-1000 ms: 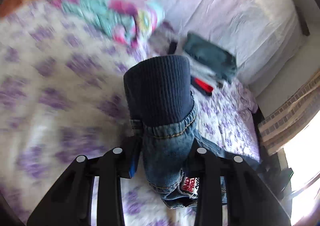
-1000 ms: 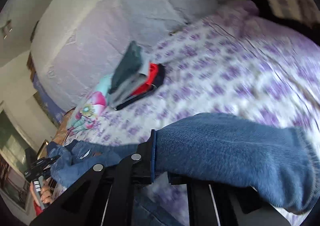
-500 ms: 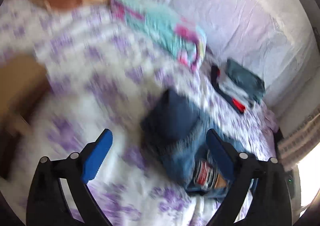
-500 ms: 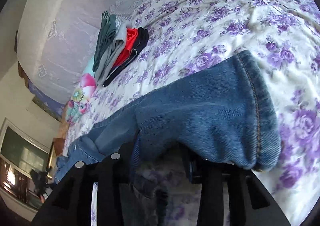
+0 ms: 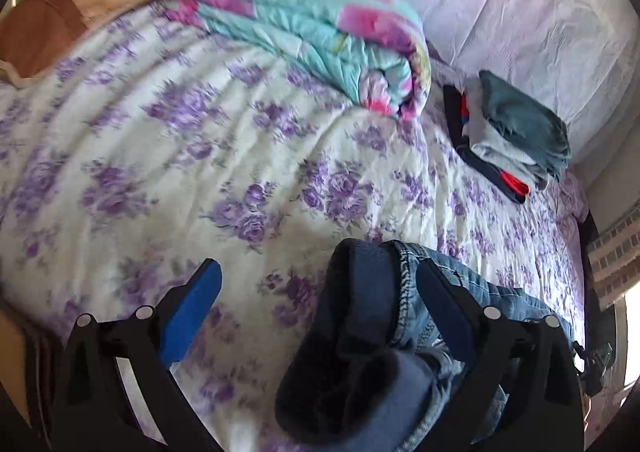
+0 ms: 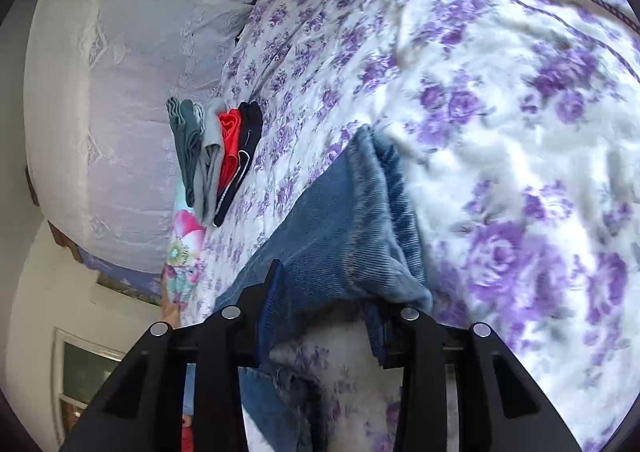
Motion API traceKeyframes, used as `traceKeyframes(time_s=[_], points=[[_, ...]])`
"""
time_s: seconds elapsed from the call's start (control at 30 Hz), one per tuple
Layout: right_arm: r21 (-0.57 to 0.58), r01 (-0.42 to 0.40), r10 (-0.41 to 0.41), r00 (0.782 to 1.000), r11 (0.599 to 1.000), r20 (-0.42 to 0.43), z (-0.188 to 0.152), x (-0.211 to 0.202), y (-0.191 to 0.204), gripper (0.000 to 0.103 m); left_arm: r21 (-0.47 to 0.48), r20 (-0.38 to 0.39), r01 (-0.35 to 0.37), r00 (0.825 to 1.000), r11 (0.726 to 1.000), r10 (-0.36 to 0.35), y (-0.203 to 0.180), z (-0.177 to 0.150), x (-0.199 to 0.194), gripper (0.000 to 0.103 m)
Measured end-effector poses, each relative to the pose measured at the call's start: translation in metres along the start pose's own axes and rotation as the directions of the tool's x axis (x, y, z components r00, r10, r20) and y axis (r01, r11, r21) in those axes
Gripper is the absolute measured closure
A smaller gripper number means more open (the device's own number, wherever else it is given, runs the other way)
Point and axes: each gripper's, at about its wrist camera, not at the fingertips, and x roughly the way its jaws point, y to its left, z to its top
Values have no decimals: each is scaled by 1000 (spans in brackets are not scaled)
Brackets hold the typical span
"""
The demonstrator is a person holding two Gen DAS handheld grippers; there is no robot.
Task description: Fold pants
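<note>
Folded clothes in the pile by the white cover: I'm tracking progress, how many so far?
4 show in the pile, edge-on: teal outermost, grey, red, navy on the bedspread. Thinner ones may hide between.

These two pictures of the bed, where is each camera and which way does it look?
Left wrist view: sits on the left claw, looks down over the flowered bedspread; its open fingers straddle the jeans waistband.
Right wrist view: sits on the right claw, rolled sideways, looks along the jeans leg; denim lies between its parted fingers.
Both show the jeans, bedspread, stack of folded clothes and rolled quilt.
</note>
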Motion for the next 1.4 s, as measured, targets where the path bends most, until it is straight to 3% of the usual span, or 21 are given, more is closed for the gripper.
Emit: traceKeyframes(time_s=[0.17, 0.3, 0.4, 0.5, 0.53, 0.63, 0.73, 0.87, 1.03, 1.07, 1.13, 1.17, 1.3, 1.4], points=[[37, 16, -15, 1000, 999, -18, 8, -3, -1, 64, 17, -70, 54, 996, 998, -53, -3, 9, 16, 8], [-5, 52, -52, 998, 999, -19, 8, -5, 8, 52, 33, -140, 116, 984, 993, -110, -10, 12, 33, 8], [-30, 70, -70, 998, 997, -3, 5, -16, 12, 47, 29, -211, 173, 964, 984, -163, -13, 13, 48, 8], [-47, 110, -108, 994, 993, 33, 4, -34, 10, 40, 21, -302, 294, 913, 956, -274, -23, 6, 57, 9], [-63, 152, -148, 987, 986, 65, 5, -40, 11, 38, 25, -313, 306, 907, 952, -283, -27, 4, 57, 9], [-89, 215, -203, 971, 973, 129, 16, -53, 10, 37, 78, -283, 251, 934, 965, -220, -36, 1, 52, 28], [-77, 206, -196, 973, 976, 119, 33, -45, 3, 37, 29, -259, 238, 940, 971, -222, -27, 5, 54, 57], [-71, 215, -211, 976, 974, 58, 50, -10, -4, 37, -22, -231, 242, 943, 970, -240, -18, 5, 55, 65], [-128, 201, -205, 979, 971, -15, 59, 32, 2, 35, 69, -151, 181, 974, 981, -169, -39, 4, 33, 81], [-165, 215, -222, 975, 963, -24, 57, 39, 7, 38, 75, -139, 180, 976, 981, -168, -41, 6, 29, 86], [-250, 240, -253, 967, 938, -19, 47, 46, 18, 61, 59, -116, 206, 973, 977, -199, -42, 11, 20, 90], [-270, 235, -248, 969, 934, -15, 43, 47, 22, 82, 54, -107, 216, 972, 975, -209, -43, 12, 17, 90], [-325, 207, -195, 978, 923, 70, 33, 25, 44, 87, 89, -53, 203, 979, 975, -199, -56, 12, 3, 92], [-344, 155, -114, 984, 926, 137, 46, 1, 71, 88, 110, 18, 230, 972, 967, -234, -66, 18, -14, 92]])
